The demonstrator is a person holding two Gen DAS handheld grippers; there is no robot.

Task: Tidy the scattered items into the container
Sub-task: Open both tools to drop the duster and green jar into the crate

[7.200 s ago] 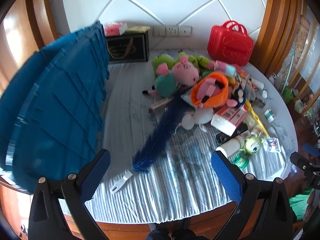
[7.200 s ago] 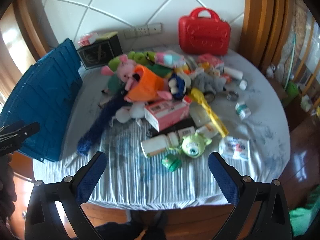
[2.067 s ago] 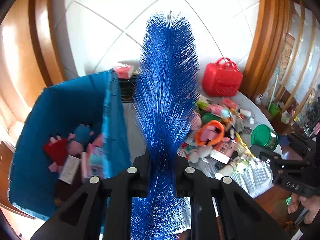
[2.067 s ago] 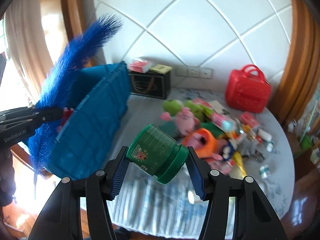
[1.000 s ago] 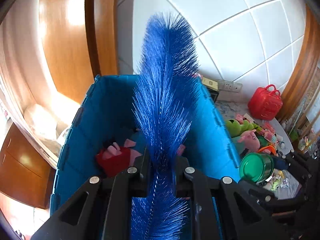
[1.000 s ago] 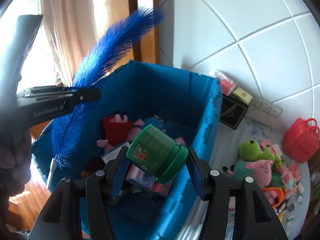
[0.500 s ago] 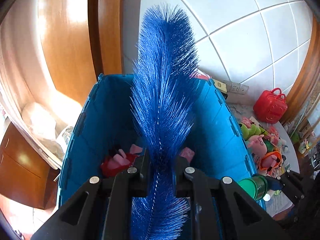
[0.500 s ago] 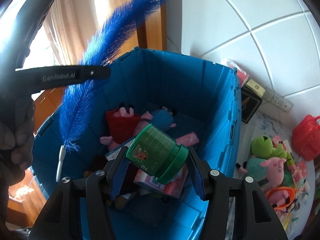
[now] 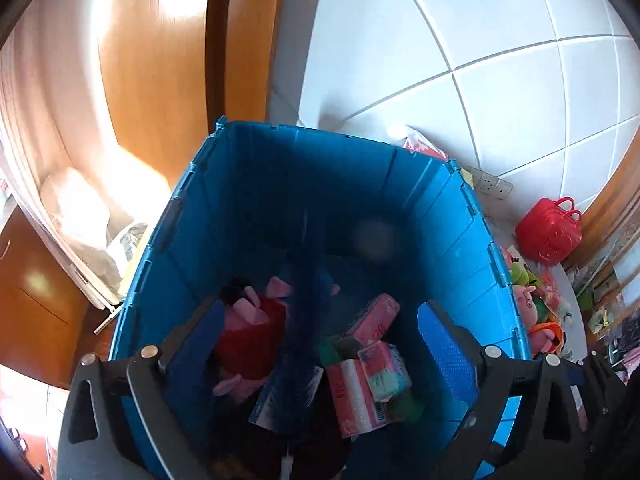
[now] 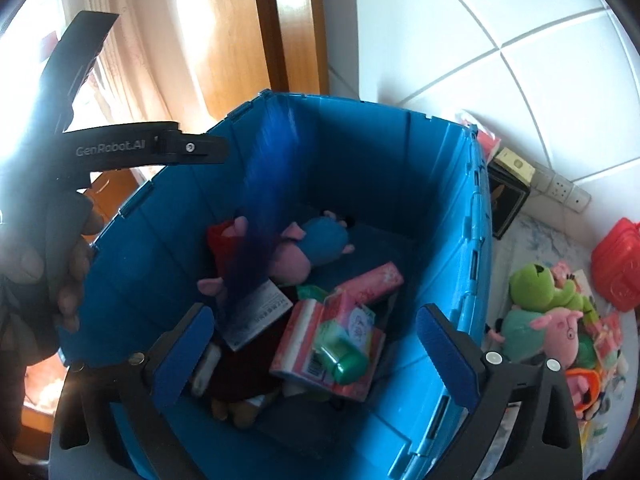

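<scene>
The blue bin (image 9: pixel 448 216) (image 10: pixel 448 184) holds plush toys, pink boxes and other items. My left gripper (image 9: pixel 320 340) is open and empty above it. A blurred blue feather brush (image 9: pixel 306 280) (image 10: pixel 264 208) is dropping inside the bin. My right gripper (image 10: pixel 316 340) is open and empty over the bin. A green jar (image 10: pixel 340 356) lies on a pink box (image 10: pixel 316 344) inside. The left gripper's arm (image 10: pixel 132 148) shows at the bin's left rim in the right wrist view.
Right of the bin, the table (image 10: pixel 536 236) carries a green frog plush (image 10: pixel 540 284), a pink pig plush (image 10: pixel 560 328), a red case (image 9: pixel 548 232) (image 10: pixel 616 268) and a black box (image 10: pixel 508 196). A tiled wall and wooden frame stand behind.
Both grippers have opened. The blue feather brush has left the left gripper and falls into the bin. The green jar has left the right gripper and lies in the bin.
</scene>
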